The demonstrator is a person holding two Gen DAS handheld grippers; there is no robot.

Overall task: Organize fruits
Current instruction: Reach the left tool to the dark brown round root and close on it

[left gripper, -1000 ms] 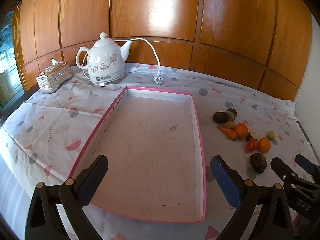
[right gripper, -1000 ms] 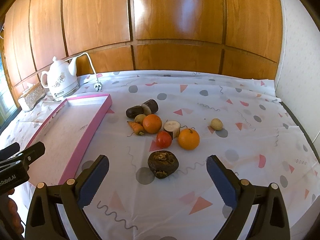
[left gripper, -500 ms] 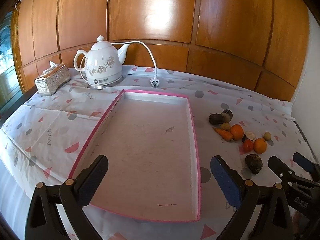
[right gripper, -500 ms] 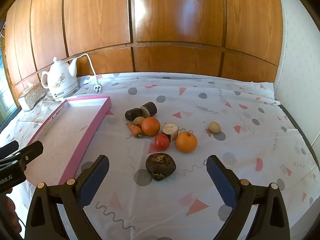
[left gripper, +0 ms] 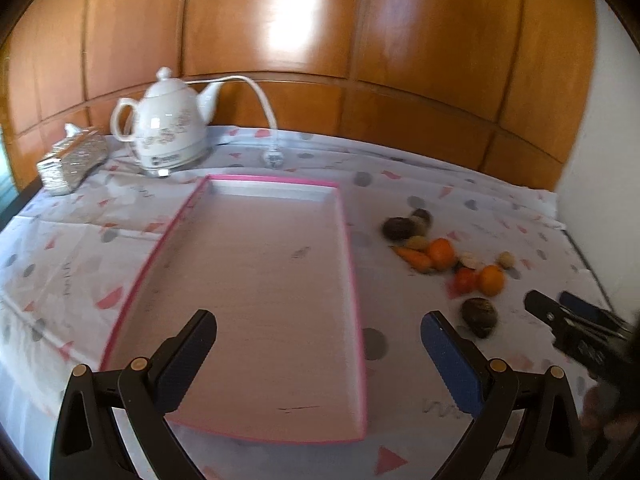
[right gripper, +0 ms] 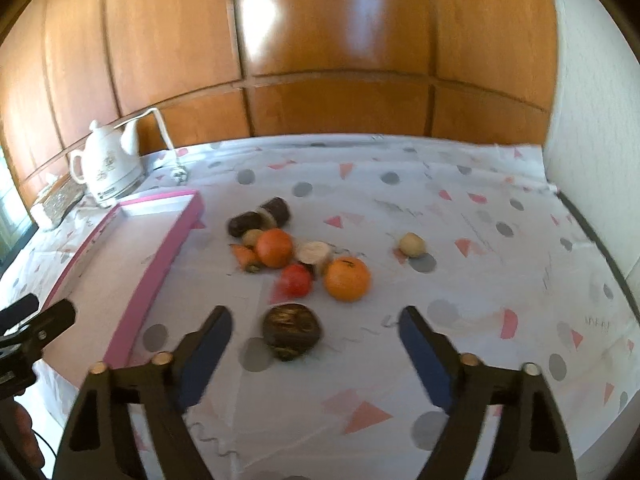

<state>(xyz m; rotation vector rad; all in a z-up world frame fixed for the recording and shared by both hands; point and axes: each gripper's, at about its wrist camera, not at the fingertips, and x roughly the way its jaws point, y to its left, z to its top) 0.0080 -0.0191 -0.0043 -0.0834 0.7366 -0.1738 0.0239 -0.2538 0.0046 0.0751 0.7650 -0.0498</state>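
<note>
A pink-rimmed tray (left gripper: 352, 264) lies empty on the patterned cloth; it also shows in the right wrist view (right gripper: 160, 252). Right of it sits a cluster of produce: two oranges (right gripper: 346, 278) (right gripper: 274, 248), a red tomato (right gripper: 296, 280), a carrot (right gripper: 245, 255), dark pieces (right gripper: 244, 223) and a dark brown lump (right gripper: 292, 331). A small pale fruit (right gripper: 412, 244) lies apart to the right. My left gripper (left gripper: 318, 354) is open above the tray's near end. My right gripper (right gripper: 316, 340) is open, with the brown lump between its fingers' line, not touching.
A white kettle (left gripper: 170, 136) with cord and plug (left gripper: 274, 156) stands behind the tray. A silver tissue box (left gripper: 70, 164) sits at the far left. Wood panelling backs the table; a white wall (right gripper: 596, 120) bounds the right side.
My right gripper has moved forward and down toward the dark brown lump, which now sits close between the fingers. My left gripper has drawn back slightly and turned; both stay open.
</note>
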